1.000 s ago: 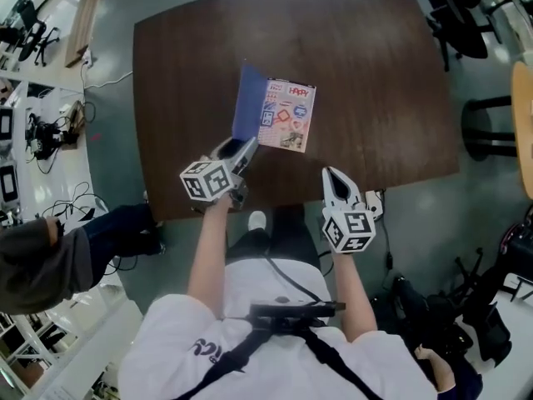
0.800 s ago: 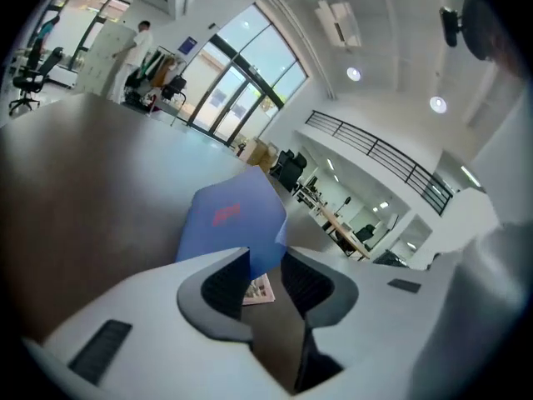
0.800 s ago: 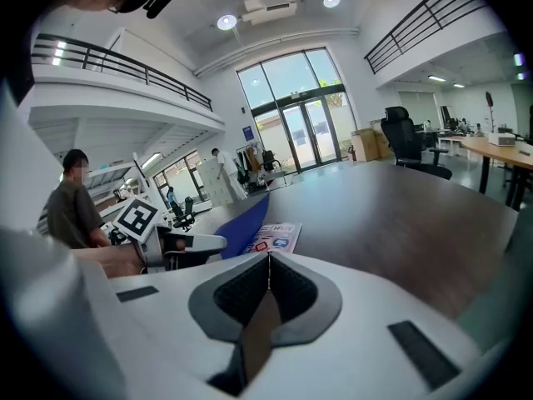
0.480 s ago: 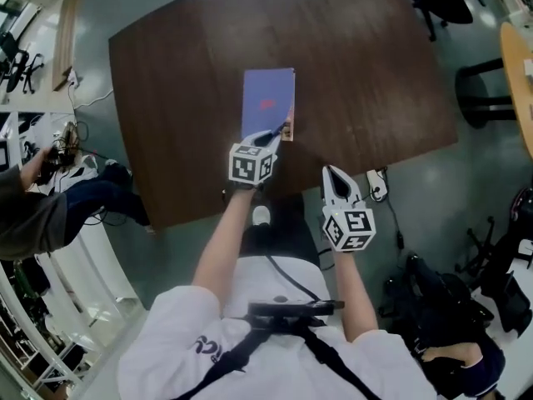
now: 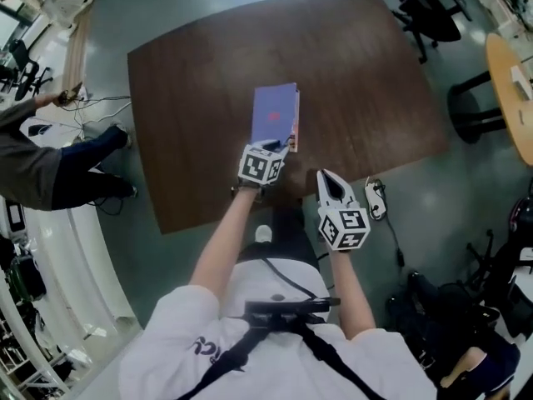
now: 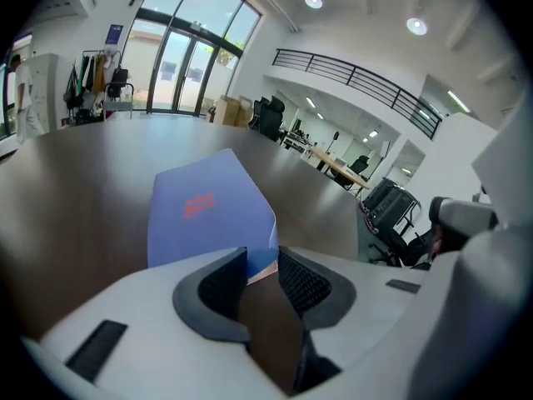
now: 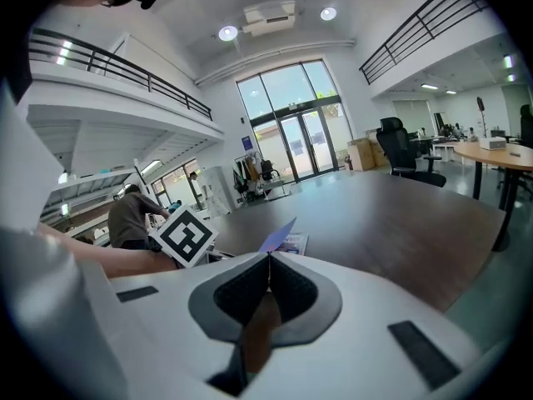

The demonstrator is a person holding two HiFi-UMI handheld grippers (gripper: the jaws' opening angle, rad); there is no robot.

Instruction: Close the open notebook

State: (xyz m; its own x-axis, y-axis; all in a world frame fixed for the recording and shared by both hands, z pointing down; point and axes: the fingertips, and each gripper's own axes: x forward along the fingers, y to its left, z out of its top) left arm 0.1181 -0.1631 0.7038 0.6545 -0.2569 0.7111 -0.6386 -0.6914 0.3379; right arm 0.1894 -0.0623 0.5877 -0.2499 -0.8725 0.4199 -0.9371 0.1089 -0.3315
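Observation:
The notebook (image 5: 275, 115) lies on the dark wooden table (image 5: 191, 82), its purple cover folded over the pages. A strip of the colourful page (image 5: 294, 130) shows along its right edge. In the right gripper view the cover (image 7: 279, 233) still tilts up above the page (image 7: 293, 244). My left gripper (image 5: 271, 146) is at the notebook's near edge. Its jaws have just been closing and stand a narrow gap apart (image 6: 262, 261), with the cover's near corner (image 6: 262, 248) at their tips, not pinched. My right gripper (image 5: 331, 180) hangs shut (image 7: 268, 261) over the table's near edge, clear of the notebook.
A person (image 5: 33, 169) stands at the left beside benches with cables. Office chairs (image 5: 425, 7) and a round stool (image 5: 479, 107) stand to the right of the table. A power strip (image 5: 375, 197) lies on the floor by my right gripper.
The cover stood upright a second ago and now lies folded over the page. My left gripper has moved right to the notebook's near edge and its jaws have narrowed. The right gripper barely shifted.

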